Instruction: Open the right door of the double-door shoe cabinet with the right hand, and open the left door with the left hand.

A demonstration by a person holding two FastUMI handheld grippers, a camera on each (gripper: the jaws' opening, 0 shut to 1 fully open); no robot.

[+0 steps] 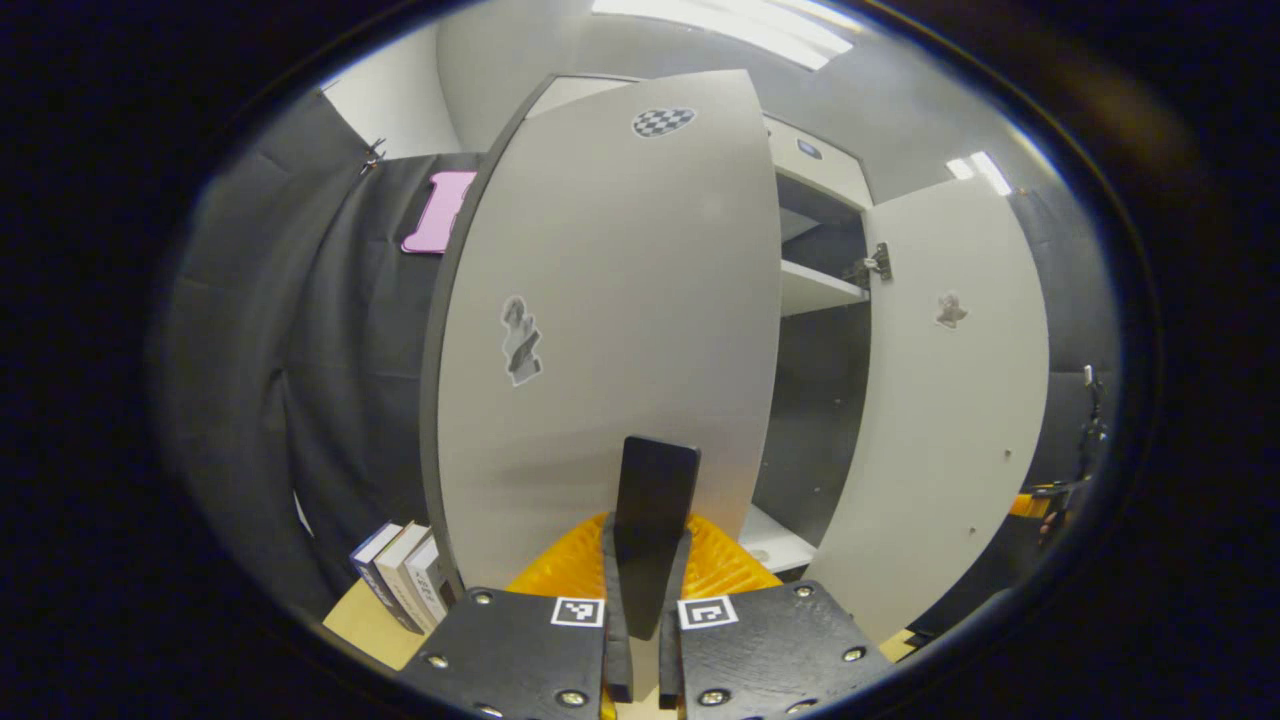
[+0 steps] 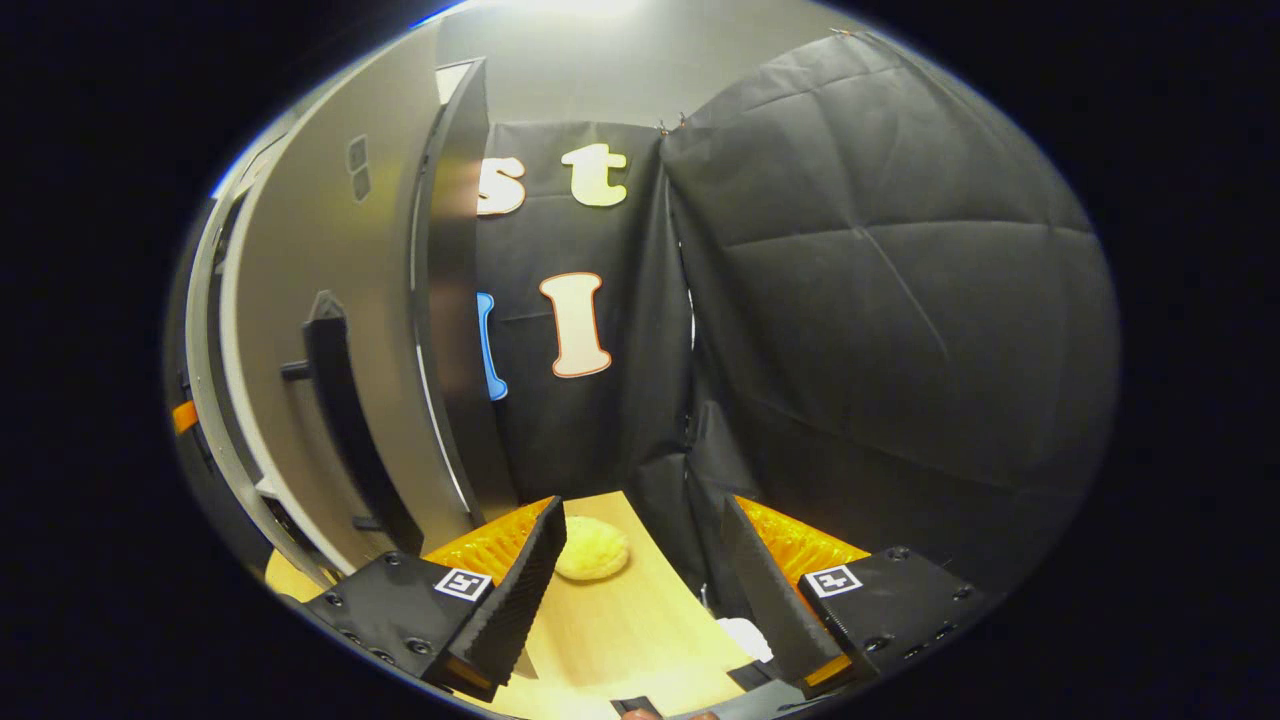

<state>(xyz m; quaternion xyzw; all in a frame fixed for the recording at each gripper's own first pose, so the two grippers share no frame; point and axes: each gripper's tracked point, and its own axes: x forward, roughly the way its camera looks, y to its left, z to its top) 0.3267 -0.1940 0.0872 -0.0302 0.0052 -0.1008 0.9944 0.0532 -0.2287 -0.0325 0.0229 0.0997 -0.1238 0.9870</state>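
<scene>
Left door: upright handle clamped in our left hand-held gripper, door swung ajar dead ahead; right door wide open, right hand-held gripper apart, holding nothing.

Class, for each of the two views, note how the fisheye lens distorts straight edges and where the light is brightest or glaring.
Left gripper view: the left door bows outward, its straight edges curved; ceiling lights blow out at the top. Right gripper view: the right door bends into an arc at the left; glare washes the top, while the wooden surface is evenly lit and the cloth wall stays dark.
</scene>
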